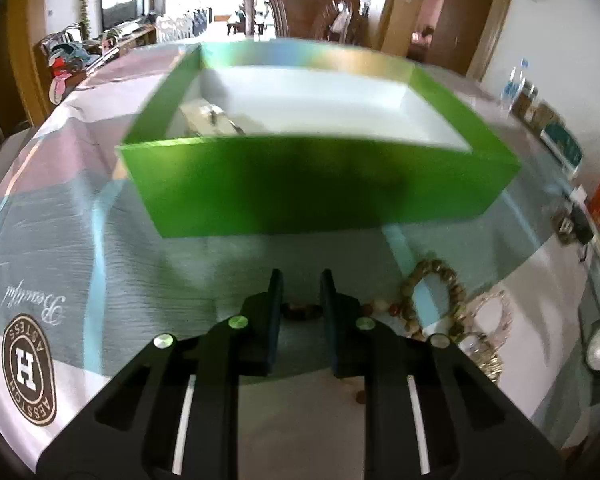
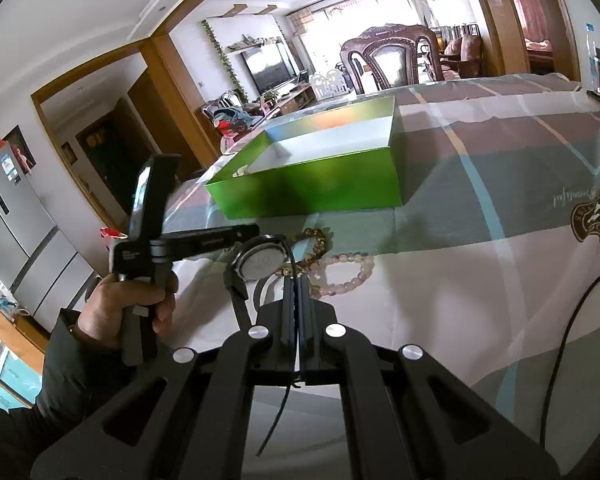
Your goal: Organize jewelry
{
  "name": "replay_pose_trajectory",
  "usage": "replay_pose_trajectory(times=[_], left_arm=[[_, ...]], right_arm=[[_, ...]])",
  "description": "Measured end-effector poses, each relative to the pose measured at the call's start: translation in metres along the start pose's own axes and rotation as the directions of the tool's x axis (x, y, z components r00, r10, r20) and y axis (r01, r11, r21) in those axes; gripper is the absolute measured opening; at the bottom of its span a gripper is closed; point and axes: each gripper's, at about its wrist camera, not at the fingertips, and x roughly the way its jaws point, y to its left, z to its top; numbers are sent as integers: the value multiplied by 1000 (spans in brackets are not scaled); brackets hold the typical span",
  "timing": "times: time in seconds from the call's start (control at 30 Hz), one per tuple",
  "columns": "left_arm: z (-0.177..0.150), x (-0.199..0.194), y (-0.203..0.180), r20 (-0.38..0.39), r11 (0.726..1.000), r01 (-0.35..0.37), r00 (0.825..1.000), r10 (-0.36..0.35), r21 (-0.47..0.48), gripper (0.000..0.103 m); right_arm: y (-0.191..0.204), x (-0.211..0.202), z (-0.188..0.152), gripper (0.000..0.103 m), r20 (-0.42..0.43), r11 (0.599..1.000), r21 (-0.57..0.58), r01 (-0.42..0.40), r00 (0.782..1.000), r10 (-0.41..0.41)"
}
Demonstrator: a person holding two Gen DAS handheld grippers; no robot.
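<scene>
A green box [image 1: 324,188] with a white inside stands on the table; something pale lies in its left corner [image 1: 212,118]. My left gripper [image 1: 300,280] is partly open just in front of it, with a dark bead string [image 1: 302,312] between its fingers. A brown bead bracelet [image 1: 440,280] and a pale bracelet [image 1: 496,320] lie to its right. My right gripper [image 2: 296,280] is shut on the black strap of a watch [image 2: 260,262] and holds it above the cloth. A pink bead bracelet [image 2: 348,272] and a brown bracelet [image 2: 316,242] lie beyond. The green box [image 2: 320,188] is further back.
The table has a striped cloth [image 2: 480,240] with a round logo [image 1: 30,372]. Jars and boxes [image 1: 560,140] stand along the right edge. A black cable [image 2: 572,320] runs at the right. A carved chair [image 2: 388,56] stands behind the table.
</scene>
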Motion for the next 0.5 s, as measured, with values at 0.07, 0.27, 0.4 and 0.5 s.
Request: replay_pose_trajectory(times=[0.07, 0.27, 0.4, 0.5], left_arm=[[-1, -19, 2, 55, 1000, 12, 998, -11, -20, 19], [-17, -123, -2, 284, 999, 31, 959, -20, -34, 19], [-46, -181, -13, 392, 1000, 11, 920, -6, -13, 19], [-65, -200, -22, 428, 1000, -20, 904, 17, 1, 19]], right_arm=[[1, -2, 0, 2, 7, 1000, -2, 4, 1000, -4], [14, -12, 2, 2, 36, 999, -36, 11, 999, -10], [27, -25, 1, 2, 87, 996, -78, 38, 996, -31], [36, -30, 0, 2, 112, 991, -117, 68, 992, -55]])
